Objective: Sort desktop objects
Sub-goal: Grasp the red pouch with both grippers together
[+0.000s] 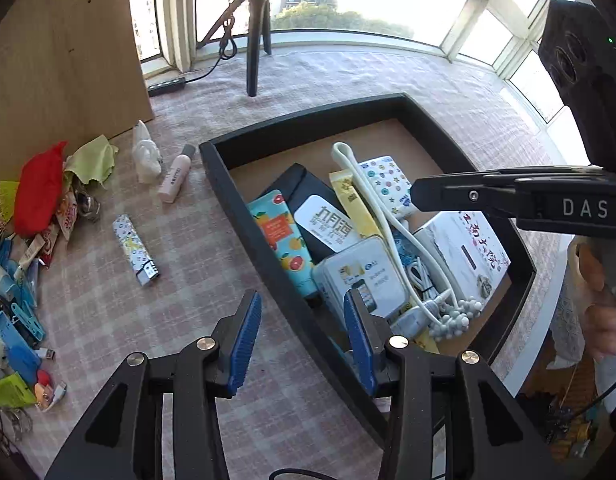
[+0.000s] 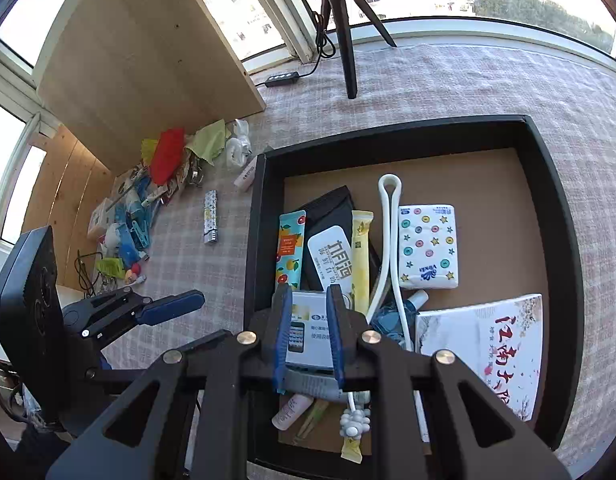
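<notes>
Left gripper [image 1: 303,312] open; patterned lighter [image 1: 136,251] lies diagonally.

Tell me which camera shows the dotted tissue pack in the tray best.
The right wrist view: the dotted tissue pack lies flat in the black tray with its whole printed face unobstructed. In the left wrist view the same pack is smaller, and the right gripper's finger covers its near corner.

One black tray [image 2: 259,240], one tissue pack [image 2: 428,244], one book [image 2: 504,344], one red pouch [image 2: 167,156], two grippers are counted; left pile uncountable
</notes>
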